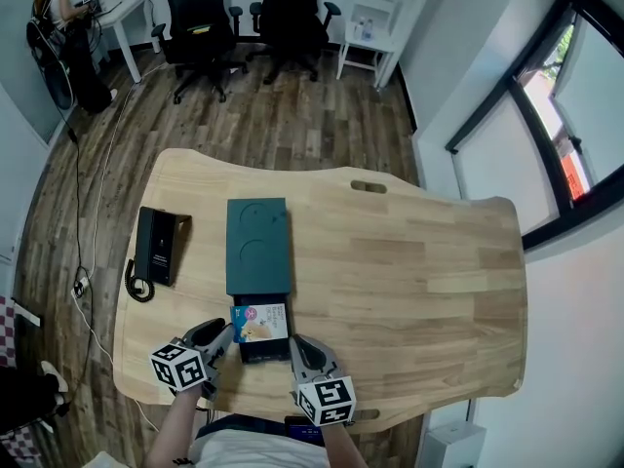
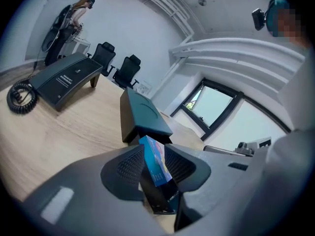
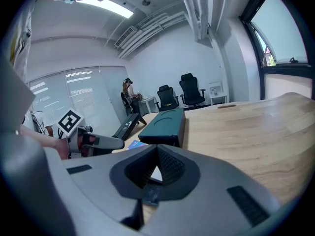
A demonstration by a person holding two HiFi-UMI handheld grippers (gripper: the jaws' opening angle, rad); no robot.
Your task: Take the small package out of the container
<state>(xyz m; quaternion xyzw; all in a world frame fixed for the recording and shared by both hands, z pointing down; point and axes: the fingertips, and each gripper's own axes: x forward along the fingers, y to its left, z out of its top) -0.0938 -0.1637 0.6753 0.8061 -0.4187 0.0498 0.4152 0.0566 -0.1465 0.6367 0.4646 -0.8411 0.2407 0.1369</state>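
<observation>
The dark teal container (image 1: 258, 247) lies on the wooden table (image 1: 409, 271), its black drawer (image 1: 264, 351) pulled out toward me. The small colourful package (image 1: 259, 323) rests on that drawer. My left gripper (image 1: 226, 337) is at the package's left edge. In the left gripper view the blue package (image 2: 155, 161) stands edge-on between the jaws of the left gripper (image 2: 147, 149), with a gap at the right pad. My right gripper (image 1: 295, 347) sits at the drawer's front right corner. In the right gripper view the tips of the right gripper (image 3: 157, 151) meet, past them the container (image 3: 165, 122).
A black desk phone (image 1: 161, 245) with a coiled cord (image 1: 138, 286) lies left of the container. The table's near edge runs just under both grippers. Office chairs (image 1: 200, 18) and a person (image 1: 68, 18) are far behind, on the wooden floor.
</observation>
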